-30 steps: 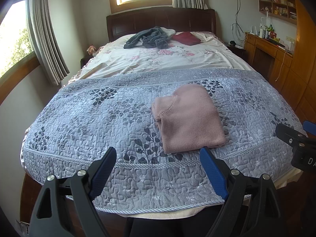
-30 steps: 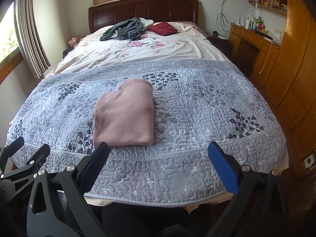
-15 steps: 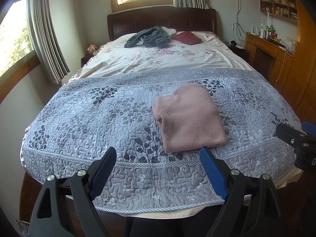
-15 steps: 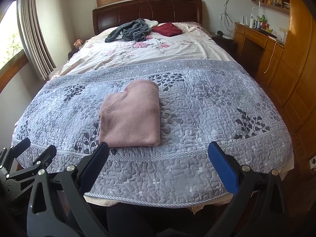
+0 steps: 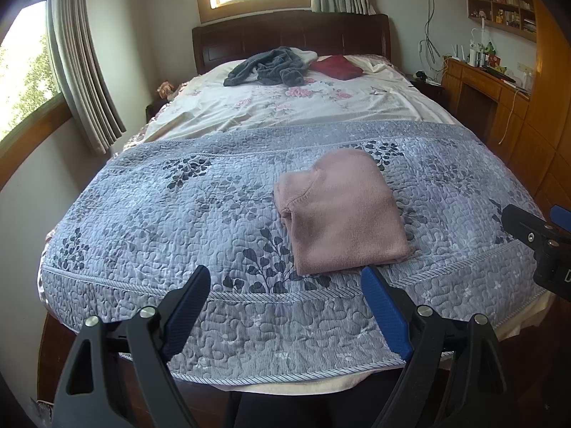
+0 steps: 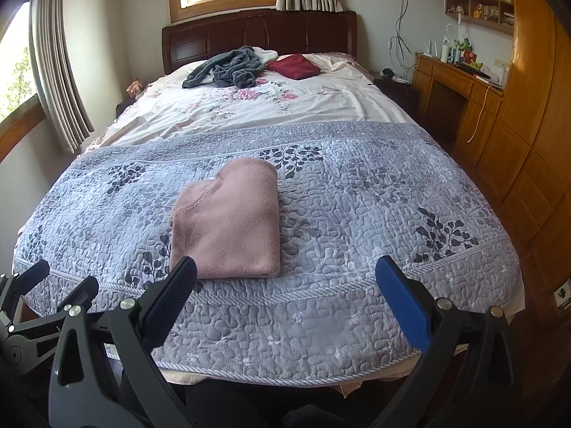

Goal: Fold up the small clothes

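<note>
At centre frame, pink garment (image 5: 342, 214) lies folded on the bed (image 5: 142, 221); left tongs (image 5: 285, 296) and right tongs (image 6: 285, 285) gape empty (fold apparently complete).

— What is your bed (image 6: 357, 114) carrying?
— A grey quilt (image 6: 357, 214) is covering its near half, and your folded pink garment (image 6: 228, 221) is lying on it. By the headboard, a dark grey heap (image 6: 228, 67) and a red piece (image 6: 292, 66) are resting on the floral sheet.
</note>
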`<action>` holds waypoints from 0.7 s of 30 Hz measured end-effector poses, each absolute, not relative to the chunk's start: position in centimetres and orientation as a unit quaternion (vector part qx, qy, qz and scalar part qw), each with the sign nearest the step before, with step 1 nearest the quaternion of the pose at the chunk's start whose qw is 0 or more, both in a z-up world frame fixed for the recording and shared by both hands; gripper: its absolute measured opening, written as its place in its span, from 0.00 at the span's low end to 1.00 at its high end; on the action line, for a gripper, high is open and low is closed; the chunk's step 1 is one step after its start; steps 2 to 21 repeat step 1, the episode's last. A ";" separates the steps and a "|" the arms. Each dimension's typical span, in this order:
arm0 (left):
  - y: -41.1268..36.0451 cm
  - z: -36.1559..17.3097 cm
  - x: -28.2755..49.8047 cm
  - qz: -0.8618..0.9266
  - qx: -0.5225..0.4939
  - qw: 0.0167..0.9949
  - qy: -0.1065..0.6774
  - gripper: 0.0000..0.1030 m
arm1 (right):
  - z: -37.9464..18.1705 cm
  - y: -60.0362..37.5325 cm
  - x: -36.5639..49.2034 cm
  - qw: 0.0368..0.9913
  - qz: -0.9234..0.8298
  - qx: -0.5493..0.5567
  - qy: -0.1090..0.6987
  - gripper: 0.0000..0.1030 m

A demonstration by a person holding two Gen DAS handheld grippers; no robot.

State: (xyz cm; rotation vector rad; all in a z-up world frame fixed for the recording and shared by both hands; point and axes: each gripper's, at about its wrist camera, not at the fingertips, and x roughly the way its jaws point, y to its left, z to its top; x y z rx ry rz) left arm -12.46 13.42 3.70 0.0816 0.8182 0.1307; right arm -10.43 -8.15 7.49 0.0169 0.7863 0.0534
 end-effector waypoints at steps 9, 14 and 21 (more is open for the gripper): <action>13.4 3.7 -12.5 0.064 0.040 0.915 0.397 0.84 | 7.5 -8.1 -10.4 0.922 0.025 0.007 0.386 0.97; 13.4 3.7 -12.5 0.064 0.040 0.915 0.397 0.84 | 7.5 -8.1 -10.4 0.922 0.025 0.007 0.386 0.97; 13.4 3.7 -12.5 0.064 0.040 0.915 0.397 0.84 | 7.5 -8.1 -10.4 0.922 0.025 0.007 0.386 0.97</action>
